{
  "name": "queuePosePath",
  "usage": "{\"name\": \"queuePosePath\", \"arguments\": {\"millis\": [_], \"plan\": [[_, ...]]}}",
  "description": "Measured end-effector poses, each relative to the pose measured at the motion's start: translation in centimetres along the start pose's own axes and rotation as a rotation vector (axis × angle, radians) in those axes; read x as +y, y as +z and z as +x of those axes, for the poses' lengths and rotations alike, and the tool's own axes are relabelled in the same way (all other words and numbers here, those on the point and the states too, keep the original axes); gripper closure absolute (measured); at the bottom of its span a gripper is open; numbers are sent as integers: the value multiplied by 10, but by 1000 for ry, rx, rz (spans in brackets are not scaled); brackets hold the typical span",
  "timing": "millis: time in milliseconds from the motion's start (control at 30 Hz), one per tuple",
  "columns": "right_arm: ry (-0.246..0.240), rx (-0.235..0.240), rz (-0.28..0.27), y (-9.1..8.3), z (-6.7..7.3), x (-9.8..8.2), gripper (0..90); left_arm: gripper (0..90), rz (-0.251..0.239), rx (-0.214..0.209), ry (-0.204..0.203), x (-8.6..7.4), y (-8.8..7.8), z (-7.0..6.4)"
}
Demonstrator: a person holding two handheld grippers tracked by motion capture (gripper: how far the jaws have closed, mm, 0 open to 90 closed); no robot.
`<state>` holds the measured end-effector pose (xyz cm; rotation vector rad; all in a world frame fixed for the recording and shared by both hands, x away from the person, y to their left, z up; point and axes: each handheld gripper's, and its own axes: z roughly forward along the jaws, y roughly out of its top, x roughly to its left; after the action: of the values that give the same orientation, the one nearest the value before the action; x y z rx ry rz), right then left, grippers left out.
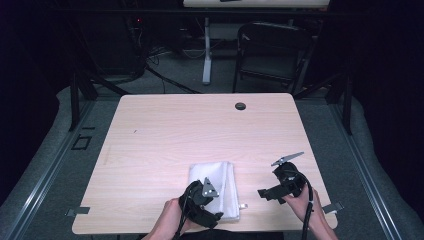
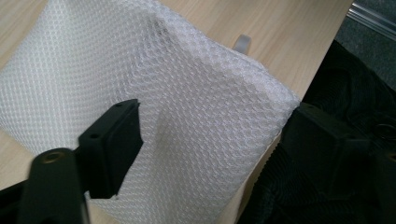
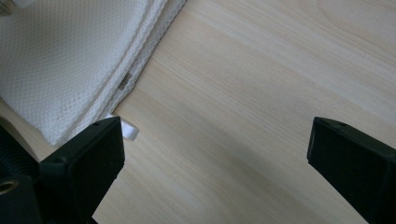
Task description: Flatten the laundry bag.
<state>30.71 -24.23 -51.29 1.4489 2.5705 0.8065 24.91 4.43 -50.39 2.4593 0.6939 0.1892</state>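
Observation:
A folded white mesh cloth (image 1: 220, 172) lies on the wooden table (image 1: 175, 130) near its front edge. A small white tab (image 1: 243, 205) sticks out at its near right corner. My left gripper (image 1: 210, 197) hovers over the cloth's near part. In the left gripper view the cloth (image 2: 201, 93) lies between the wide-set jaws of the left gripper (image 2: 219, 135), one jaw on the mesh and the other by its edge. My right gripper (image 1: 264, 194) is to the right of the cloth, pointing left. In its own view the right gripper (image 3: 215, 149) stands open over bare wood, the cloth (image 3: 70, 56) and tab (image 3: 130, 130) at left.
A black round grommet (image 1: 240, 106) sits near the table's far edge. A dark chair (image 1: 272, 50) and a white desk leg (image 1: 206, 55) stand beyond. Metal brackets (image 1: 77, 211) (image 1: 332, 206) mark the front corners. The table's front edge runs just behind the cloth.

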Motion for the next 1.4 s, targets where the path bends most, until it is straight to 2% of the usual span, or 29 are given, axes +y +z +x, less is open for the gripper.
{"name": "queuePosePath", "arguments": {"millis": [200,267,400,467,500,533,600,633,700,733,800,867,900,967,1033,1267,1400], "plan": [[-7,7,4,1,1,1,39,457,-11,2,10,-2,0,0],[-15,0,18,2,2,1,41,504,-20,-13,14,-4,-1,0],[-15,6,16,2,2,0,44,604,-39,3,29,-5,-2,0],[-23,0,23,2,2,0,46,655,-40,-2,32,-6,-2,0],[-23,0,23,2,2,0,46,655,-39,1,37,-6,-2,0],[-23,5,9,2,2,0,50,705,-38,12,48,-7,-2,0],[-23,9,7,2,3,0,52,727,-44,14,40,-8,-2,1],[-30,-1,13,2,3,1,67,770,-56,20,32,-9,-3,2],[-17,8,-2,2,4,0,69,807,-65,25,31,-9,-4,4],[-28,8,14,1,4,1,70,821,-65,25,31,-9,-4,4],[-27,9,11,2,5,1,74,841,-69,24,31,-10,-6,5],[-33,13,3,2,6,1,91,853,-90,24,31,-11,-9,8],[-47,-1,12,2,7,2,94,856,-101,22,32,-12,-10,8],[-41,11,-10,3,11,2,117,862,-112,26,32,-12,-13,9],[-66,12,-4,1,13,5,125,865,-123,29,29,-14,-17,11],[-92,40,-23,1,25,18,164,866,-154,28,10,-20,-27,19],[-120,5,-5,10,32,31,242,866,-171,21,-7,-23,-32,25]]}}
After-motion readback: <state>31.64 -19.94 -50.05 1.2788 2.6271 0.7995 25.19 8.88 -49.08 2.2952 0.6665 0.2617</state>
